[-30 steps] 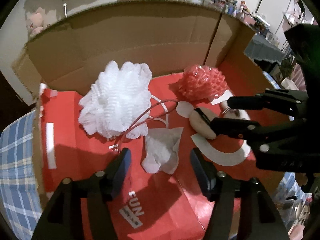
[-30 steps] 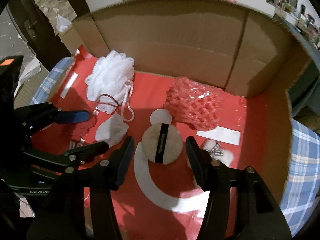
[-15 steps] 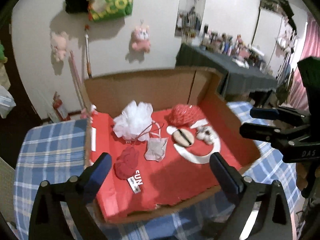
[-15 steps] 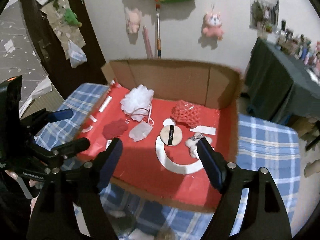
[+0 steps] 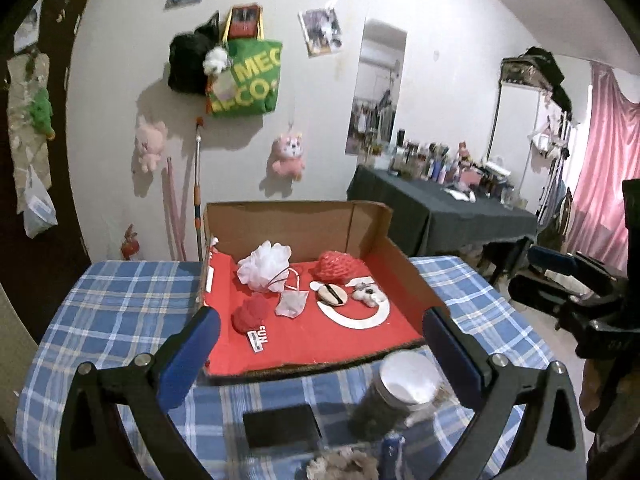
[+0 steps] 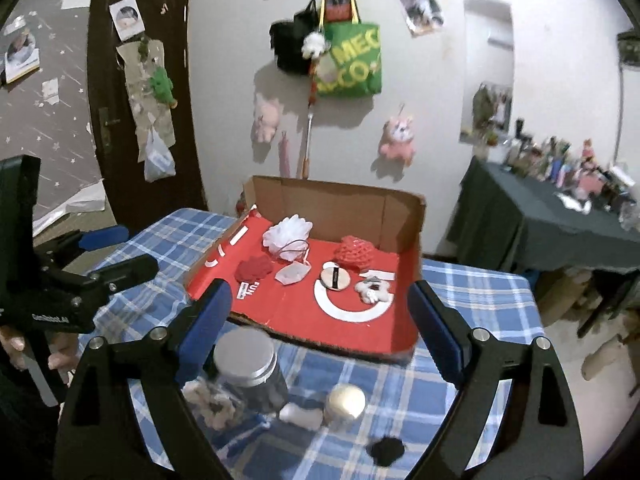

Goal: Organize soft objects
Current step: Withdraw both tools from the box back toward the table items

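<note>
An open cardboard box with a red liner stands on the plaid table. Inside it lie a white bath pouf, a red mesh pouf, a red fuzzy piece, a white pouch, a round powder puff and a small white fluffy item. My left gripper hangs wide open before the box, holding nothing. My right gripper is also back from the box; its jaws are opening with nothing between them. Each gripper shows at the edge of the other's view.
Near the table's front edge are a jar with a silver lid, a small silver tin, a white scrunchie, a black scrunchie and a flat black device. A dark side table with bottles stands at the right.
Both grippers pulled back and up from inside the box and opened wider. The white pouch and the powder puff that sat between their fingers now lie in the box.
</note>
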A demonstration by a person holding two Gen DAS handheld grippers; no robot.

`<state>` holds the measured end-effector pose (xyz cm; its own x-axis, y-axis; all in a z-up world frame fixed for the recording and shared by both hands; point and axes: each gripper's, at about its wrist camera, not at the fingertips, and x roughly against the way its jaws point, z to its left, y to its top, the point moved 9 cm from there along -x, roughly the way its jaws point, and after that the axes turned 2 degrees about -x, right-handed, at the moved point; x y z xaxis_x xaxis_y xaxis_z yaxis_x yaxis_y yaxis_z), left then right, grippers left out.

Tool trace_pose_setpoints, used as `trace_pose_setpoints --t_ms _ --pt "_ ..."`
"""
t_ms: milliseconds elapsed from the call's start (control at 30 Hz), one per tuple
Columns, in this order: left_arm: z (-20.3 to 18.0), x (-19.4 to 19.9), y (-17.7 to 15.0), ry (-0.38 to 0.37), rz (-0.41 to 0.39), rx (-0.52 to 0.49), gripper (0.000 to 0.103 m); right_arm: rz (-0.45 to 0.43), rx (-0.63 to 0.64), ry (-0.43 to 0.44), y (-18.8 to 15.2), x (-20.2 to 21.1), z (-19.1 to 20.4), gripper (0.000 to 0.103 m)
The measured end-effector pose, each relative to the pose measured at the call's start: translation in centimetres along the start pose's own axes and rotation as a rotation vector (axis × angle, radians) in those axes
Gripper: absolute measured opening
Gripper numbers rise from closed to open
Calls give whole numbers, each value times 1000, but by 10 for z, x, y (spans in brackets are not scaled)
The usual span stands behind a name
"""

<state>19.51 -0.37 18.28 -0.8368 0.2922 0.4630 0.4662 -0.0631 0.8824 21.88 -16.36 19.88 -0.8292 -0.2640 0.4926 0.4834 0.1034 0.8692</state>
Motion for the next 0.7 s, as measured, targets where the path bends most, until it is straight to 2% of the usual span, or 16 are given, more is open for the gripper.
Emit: trace_pose_setpoints --t_ms 133,300,467,700 --pt "-14 31 -21 15 -63 -26 103 -65 -8 -18 -23 29 9 97" --pt "-28 47 -56 26 -82 -47 103 -91 -24 -41 -57 42 16 98" --pt "-30 40 -95 15 -29 -6 103 -76 -71 -55 -93 38 15 98" --pt "-22 17 -137 40 43 19 103 -19 -101 -81 -138 18 11 98"
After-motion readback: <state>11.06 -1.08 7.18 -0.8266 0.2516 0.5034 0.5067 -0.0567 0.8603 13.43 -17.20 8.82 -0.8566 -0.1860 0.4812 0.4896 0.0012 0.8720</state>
